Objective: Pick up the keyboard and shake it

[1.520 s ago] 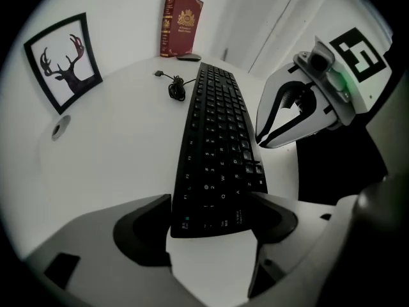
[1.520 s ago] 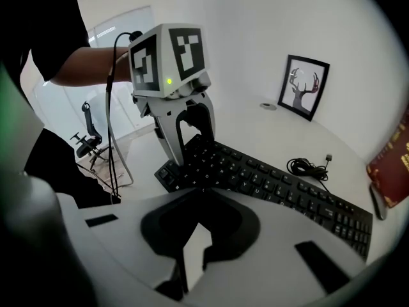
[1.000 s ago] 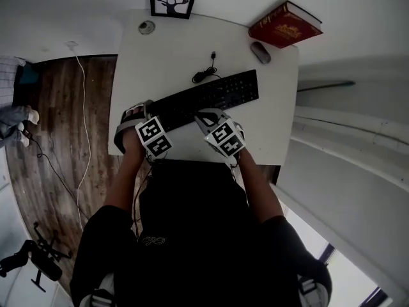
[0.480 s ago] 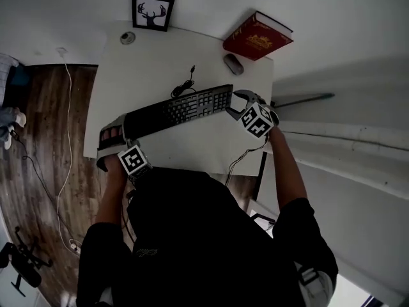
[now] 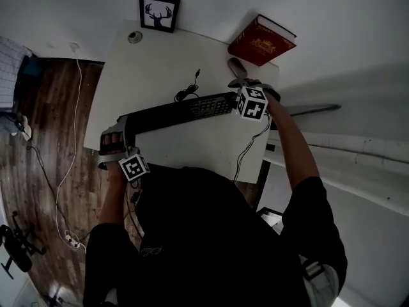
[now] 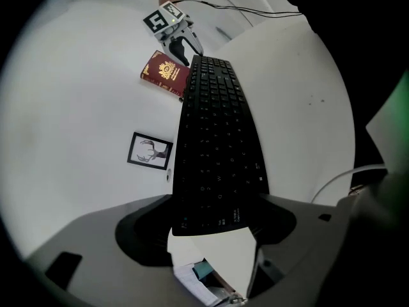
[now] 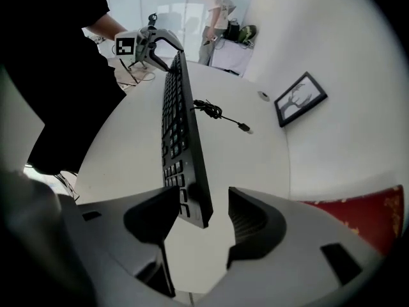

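Observation:
The black keyboard (image 5: 179, 112) is tipped up on its long edge above the white table (image 5: 160, 62). My left gripper (image 5: 121, 130) is shut on its left end; in the left gripper view the keyboard (image 6: 217, 152) runs away from between the jaws (image 6: 216, 226). My right gripper (image 5: 235, 93) is at the right end. Its jaws have just been opening. In the right gripper view the keyboard's end (image 7: 182, 146) stands between the open jaws (image 7: 203, 219), with a gap on the right side.
A red book (image 5: 262, 40) and a grey mouse (image 5: 236, 66) lie at the table's far right. A framed deer picture (image 5: 159, 13) leans on the wall. The keyboard's loose cable (image 5: 188, 89) lies behind it. A person (image 7: 214, 11) stands far off. Wood floor lies to the left.
My right gripper left the keyboard's front edge, went to its right end and opened. The keyboard turned from flat up onto its edge, its left end raised in the left gripper.

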Motion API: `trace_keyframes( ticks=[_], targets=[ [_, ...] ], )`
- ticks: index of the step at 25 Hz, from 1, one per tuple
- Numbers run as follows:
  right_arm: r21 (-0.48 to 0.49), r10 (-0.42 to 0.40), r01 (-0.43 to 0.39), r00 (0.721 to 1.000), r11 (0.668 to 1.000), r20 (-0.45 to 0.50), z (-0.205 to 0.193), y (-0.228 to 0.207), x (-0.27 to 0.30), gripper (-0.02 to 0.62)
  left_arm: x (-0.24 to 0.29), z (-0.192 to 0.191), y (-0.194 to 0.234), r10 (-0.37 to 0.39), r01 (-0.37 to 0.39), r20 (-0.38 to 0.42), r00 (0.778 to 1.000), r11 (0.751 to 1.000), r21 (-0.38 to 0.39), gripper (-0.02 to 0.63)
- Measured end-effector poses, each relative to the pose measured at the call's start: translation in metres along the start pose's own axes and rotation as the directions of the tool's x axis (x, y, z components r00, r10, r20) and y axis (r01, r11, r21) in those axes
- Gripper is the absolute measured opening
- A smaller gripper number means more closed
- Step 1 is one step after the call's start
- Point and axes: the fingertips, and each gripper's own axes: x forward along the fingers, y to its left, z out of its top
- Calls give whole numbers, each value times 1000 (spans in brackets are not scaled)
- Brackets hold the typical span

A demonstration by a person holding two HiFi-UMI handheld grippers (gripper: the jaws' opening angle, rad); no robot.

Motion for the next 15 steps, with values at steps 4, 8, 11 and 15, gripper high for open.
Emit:
trace_keyframes(
  ticks=[4, 8, 11, 15],
  targets=[
    [-44, 147, -148, 988, 988, -43, 3, 13, 22, 252, 0, -1, -1, 44, -43, -14, 999, 999, 12, 342],
    [-121, 192, -200, 979, 972, -68, 7, 28, 34, 213, -1, -3, -1, 9, -8, -40, 999, 1000, 18, 342],
    [-118, 237, -245, 969, 962, -74, 2, 39, 31, 187, 0, 0, 0, -58, 58, -47, 997, 998, -16, 344],
    [-98, 212, -219, 974, 971, -72, -5, 47, 27, 184, -12, 5, 15, -269, 287, 103, 958, 849, -445, 339]
  ],
)
